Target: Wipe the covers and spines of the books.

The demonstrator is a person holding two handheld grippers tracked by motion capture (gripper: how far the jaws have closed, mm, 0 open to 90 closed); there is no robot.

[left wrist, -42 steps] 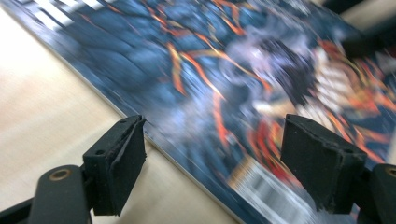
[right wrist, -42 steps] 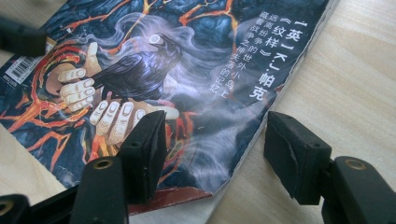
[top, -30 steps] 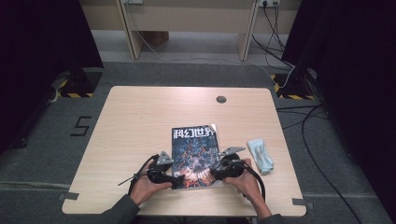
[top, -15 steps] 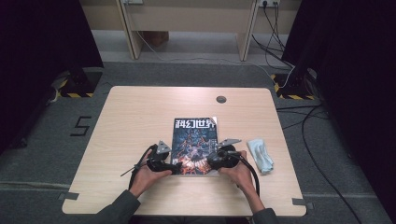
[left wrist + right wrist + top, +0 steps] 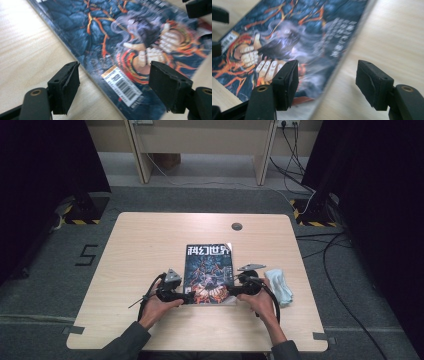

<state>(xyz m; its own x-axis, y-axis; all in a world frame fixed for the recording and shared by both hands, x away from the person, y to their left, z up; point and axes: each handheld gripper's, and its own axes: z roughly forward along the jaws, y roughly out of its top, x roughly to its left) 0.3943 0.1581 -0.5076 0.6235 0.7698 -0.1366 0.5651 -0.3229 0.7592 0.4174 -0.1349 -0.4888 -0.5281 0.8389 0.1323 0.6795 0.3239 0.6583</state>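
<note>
From above, a person is working both tongs, left tongs (image 5: 192,296) and right tongs (image 5: 229,290), at the near corners of a magazine (image 5: 210,270) lying mid-desk (image 5: 150,240); left view, wide tongs (image 5: 113,85) are straddling its edge untouched; right view, just-widened tongs (image 5: 327,80) likewise, best kept level.
</note>
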